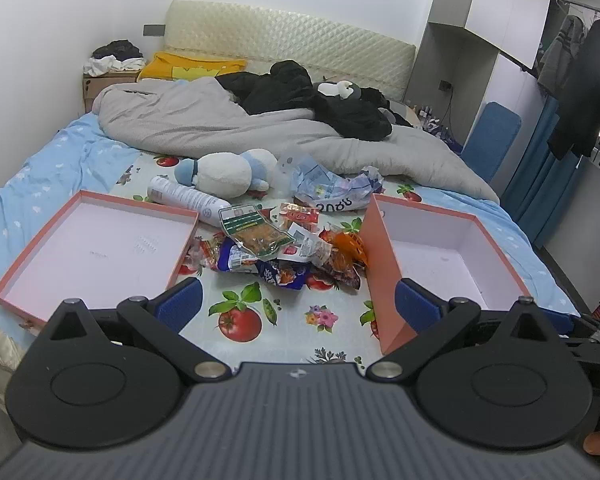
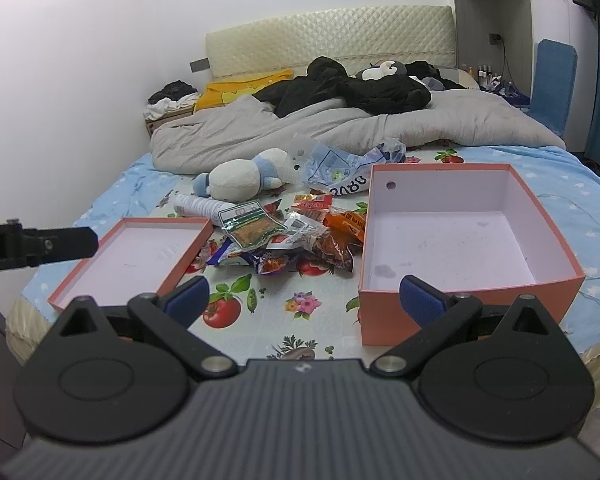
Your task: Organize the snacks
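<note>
While both tools point(image 1: 298, 300) point(image 2: 304, 298) agape: snacks point(image 2: 284, 240) between box point(image 2: 452, 240), lid point(image 2: 132, 256), apparently apart.

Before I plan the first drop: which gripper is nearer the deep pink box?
Right. The right gripper sits at the deep pink box's near wall; the left gripper hovers left of it.

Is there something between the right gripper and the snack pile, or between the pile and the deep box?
Nothing visible blocks either path. The right gripper is open above bare patterned cloth, and the snack pile lies just ahead. The deep box stands open-topped right beside the pile; only its own wall must be cleared.
</note>
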The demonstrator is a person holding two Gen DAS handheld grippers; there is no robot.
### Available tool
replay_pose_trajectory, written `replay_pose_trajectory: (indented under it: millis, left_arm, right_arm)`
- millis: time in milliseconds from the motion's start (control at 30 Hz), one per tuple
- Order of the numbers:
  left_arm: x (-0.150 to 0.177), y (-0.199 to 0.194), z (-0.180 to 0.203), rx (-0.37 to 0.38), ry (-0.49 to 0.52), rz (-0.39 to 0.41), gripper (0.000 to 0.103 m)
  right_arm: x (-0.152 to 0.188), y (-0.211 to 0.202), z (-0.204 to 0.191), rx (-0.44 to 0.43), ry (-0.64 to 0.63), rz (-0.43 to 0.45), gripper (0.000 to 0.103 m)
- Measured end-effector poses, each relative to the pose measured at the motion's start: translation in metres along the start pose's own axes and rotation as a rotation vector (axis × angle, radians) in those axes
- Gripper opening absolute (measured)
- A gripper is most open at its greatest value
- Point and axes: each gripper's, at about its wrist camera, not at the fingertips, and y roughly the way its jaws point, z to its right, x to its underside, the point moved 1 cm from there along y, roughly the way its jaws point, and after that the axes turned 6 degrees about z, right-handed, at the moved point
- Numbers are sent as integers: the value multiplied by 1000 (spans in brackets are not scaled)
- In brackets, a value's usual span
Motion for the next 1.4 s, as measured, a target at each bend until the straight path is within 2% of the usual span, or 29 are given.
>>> replay_pose_trajectory:
  millis: [433,800,1033,1267,1400]
  left_arm:
    - [4,1,-1,-15,3,-16,103]
    - [18,4,-4,30,-41,-31,103]
    - [20,4,-3,31,-26,-35,103]
    - [22,2,0,33,-6,-24,103]
    - [23,8,-2,33,-12,-44,103]
  right_arm:
    - [8,-2,3,6,5,4,103]
    - [16,-14,-1,-26,-27,-3,103]
    - [15,-15,2,-16,14,4,103]
    - [19,-9,5,-23,45,-25,103]
    - [19,-3,6,-17,55,-35,103]
